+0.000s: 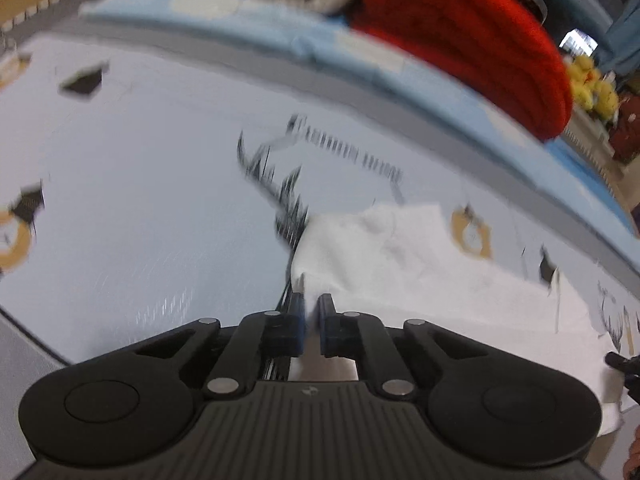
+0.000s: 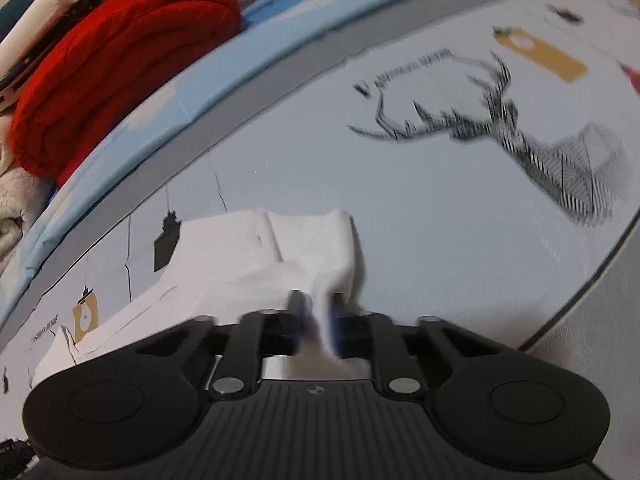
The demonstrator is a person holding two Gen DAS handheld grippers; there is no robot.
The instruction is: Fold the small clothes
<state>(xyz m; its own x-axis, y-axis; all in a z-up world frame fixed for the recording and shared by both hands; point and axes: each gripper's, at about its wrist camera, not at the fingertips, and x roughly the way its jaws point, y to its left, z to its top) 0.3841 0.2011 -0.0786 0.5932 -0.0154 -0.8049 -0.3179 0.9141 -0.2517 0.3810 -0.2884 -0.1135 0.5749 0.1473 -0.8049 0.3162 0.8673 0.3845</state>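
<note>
From the left wrist, the left gripper [image 1: 312, 304] is seen clamped narrowly on an edge of the white cloth [image 1: 400, 248], which lies on the deer-printed sheet [image 1: 140, 200], below the red blanket [image 1: 472, 40].

From the right wrist, the right gripper [image 2: 316, 312] is seen pinching the white cloth's [image 2: 248, 248] other edge, well below the red blanket [image 2: 120, 60].

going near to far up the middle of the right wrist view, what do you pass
right gripper shut on the white cloth garment → pale printed table cover → grey border strip → light blue padded edge
</note>
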